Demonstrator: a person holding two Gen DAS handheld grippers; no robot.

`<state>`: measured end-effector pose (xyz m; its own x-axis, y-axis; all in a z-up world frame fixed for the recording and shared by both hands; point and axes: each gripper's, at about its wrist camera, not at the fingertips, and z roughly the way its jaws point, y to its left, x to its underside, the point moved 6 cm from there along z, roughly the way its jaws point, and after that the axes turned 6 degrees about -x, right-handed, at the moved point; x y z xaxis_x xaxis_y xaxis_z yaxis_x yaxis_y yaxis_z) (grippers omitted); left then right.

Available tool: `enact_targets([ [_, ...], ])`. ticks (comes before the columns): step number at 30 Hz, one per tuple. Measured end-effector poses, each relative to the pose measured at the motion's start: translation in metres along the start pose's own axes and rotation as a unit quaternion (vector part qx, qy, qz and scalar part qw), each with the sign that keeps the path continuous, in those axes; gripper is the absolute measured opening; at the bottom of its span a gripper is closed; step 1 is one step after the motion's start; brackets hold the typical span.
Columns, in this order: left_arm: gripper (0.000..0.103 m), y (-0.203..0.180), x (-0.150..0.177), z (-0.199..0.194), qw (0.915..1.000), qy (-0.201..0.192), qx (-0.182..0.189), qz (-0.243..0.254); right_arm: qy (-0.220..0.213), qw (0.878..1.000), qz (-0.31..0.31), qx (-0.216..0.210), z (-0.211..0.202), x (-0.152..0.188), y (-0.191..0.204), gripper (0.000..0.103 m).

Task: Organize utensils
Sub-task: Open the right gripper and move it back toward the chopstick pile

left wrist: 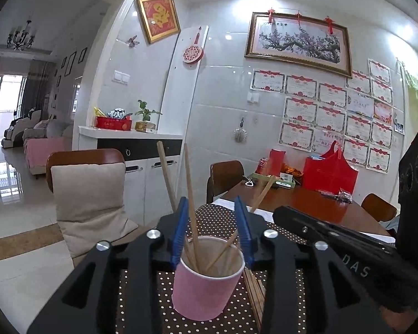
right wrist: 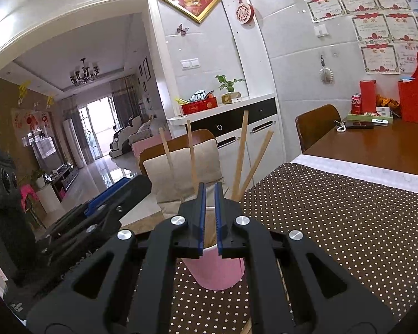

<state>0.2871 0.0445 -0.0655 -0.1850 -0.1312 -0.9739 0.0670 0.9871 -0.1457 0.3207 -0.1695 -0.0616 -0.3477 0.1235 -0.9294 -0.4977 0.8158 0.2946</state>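
Between the parted fingers of the left tool (left wrist: 213, 231), the chopsticks (left wrist: 191, 194) stand released in the pink cup (left wrist: 206, 281) on the table (left wrist: 315, 203); the operator should withdraw it straight back while the right tool (right wrist: 209, 217), closed on the cup rim, steadies the cup.

Right gripper (right wrist: 210, 192) shut above pink cup (right wrist: 214, 271) of upright chopsticks (right wrist: 241, 156).

We see a brown wooden worktop (right wrist: 376, 150) carrying a brown dotted mat (right wrist: 334, 208). On the mat stand a pink cup (left wrist: 206, 286) and, just beside it, loose chopsticks (left wrist: 255, 292).
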Motion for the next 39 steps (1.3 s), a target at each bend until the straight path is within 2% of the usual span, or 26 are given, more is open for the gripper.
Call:
enact_targets([
  [12, 0.051, -0.013, -0.005, -0.03, 0.9995, 0.003, -0.018, 0.024, -0.01, 1.0, 0.004, 0.01, -0.03, -0.004, -0.006, 0.007],
  [16, 0.054, -0.021, 0.004, -0.035, 0.9988, 0.027, -0.016, 0.038, -0.001, 1.0, 0.008, 0.029, -0.044, 0.002, -0.02, 0.007],
  [20, 0.057, -0.027, 0.02, -0.033, 0.9956, 0.081, -0.004, 0.046, 0.021, 0.998, 0.016, 0.052, -0.054, 0.013, -0.039, 0.008],
  [22, 0.058, -0.029, 0.03, -0.029, 0.9928, 0.108, -0.001, 0.051, 0.036, 0.997, 0.024, 0.067, -0.059, 0.022, -0.052, 0.017],
  [24, 0.058, -0.032, 0.043, -0.025, 0.9887, 0.138, 0.005, 0.059, 0.045, 0.996, 0.029, 0.076, -0.063, 0.029, -0.062, 0.045],
  [25, 0.058, -0.033, 0.049, -0.023, 0.9873, 0.147, 0.006, 0.061, 0.046, 0.995, 0.034, 0.082, -0.066, 0.033, -0.068, 0.051],
  [28, 0.058, -0.036, 0.067, -0.016, 0.9826, 0.173, 0.008, 0.069, 0.062, 0.993, 0.039, 0.092, -0.07, 0.044, -0.081, 0.051],
  [31, 0.058, -0.042, 0.089, -0.007, 0.9732, 0.213, 0.014, 0.085, 0.085, 0.99, 0.042, 0.1, -0.069, 0.057, -0.091, 0.053],
  [35, 0.058, -0.054, 0.117, 0.006, 0.9563, 0.269, 0.027, 0.112, 0.112, 0.987, 0.049, 0.102, -0.066, 0.075, -0.101, 0.056],
  [39, 0.058, -0.067, 0.147, 0.026, 0.9355, 0.318, 0.03, 0.151, 0.137, 0.983, 0.064, 0.1, -0.06, 0.095, -0.112, 0.056],
])
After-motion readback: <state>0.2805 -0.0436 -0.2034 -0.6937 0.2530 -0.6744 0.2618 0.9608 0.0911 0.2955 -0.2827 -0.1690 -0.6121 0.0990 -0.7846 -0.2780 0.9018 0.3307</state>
